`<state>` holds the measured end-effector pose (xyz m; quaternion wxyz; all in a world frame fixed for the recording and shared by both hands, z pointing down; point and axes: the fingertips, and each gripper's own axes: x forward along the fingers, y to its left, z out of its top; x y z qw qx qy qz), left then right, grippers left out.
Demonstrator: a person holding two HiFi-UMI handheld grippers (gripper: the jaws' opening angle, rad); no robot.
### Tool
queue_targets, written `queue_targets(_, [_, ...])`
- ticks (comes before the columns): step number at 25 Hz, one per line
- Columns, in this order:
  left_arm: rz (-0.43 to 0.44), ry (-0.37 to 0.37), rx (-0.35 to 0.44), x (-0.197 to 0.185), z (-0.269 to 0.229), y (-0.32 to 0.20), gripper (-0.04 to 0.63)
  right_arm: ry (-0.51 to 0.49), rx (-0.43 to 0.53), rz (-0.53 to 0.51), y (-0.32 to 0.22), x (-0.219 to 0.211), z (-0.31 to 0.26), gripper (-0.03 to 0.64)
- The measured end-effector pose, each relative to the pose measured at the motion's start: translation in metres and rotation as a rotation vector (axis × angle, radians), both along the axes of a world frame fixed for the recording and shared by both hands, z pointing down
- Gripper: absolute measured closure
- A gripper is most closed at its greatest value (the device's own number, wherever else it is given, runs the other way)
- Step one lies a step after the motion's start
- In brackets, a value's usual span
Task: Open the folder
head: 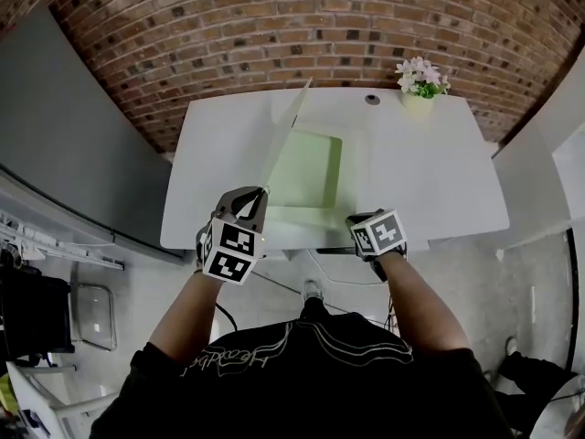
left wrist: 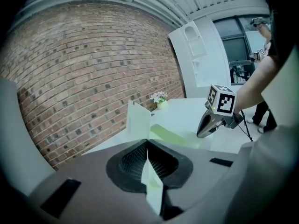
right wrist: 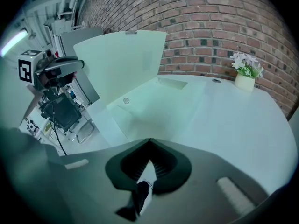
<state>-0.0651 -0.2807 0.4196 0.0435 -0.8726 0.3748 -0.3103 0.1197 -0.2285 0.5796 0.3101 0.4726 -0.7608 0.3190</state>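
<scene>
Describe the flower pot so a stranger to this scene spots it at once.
Find the white table against the brick wall. At its far right corner, just right of a small dark hole in the top, stands the flower pot. It is the only plant there: white and pinkish blooms over a pale pot, apart from the green folder.

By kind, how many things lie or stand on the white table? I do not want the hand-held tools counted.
Green folder, half open: 1
Flower pot, with pale flowers: 1
Total: 2
</scene>
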Motion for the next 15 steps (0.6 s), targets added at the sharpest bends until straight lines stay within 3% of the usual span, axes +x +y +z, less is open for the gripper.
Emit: queue_targets(15, [-0.183, 0.124, -0.051, -0.05, 0.0, 0.005, 0.586, 0.036, 0.001, 0.022, 0.013, 0.017, 0.002, 0.615])
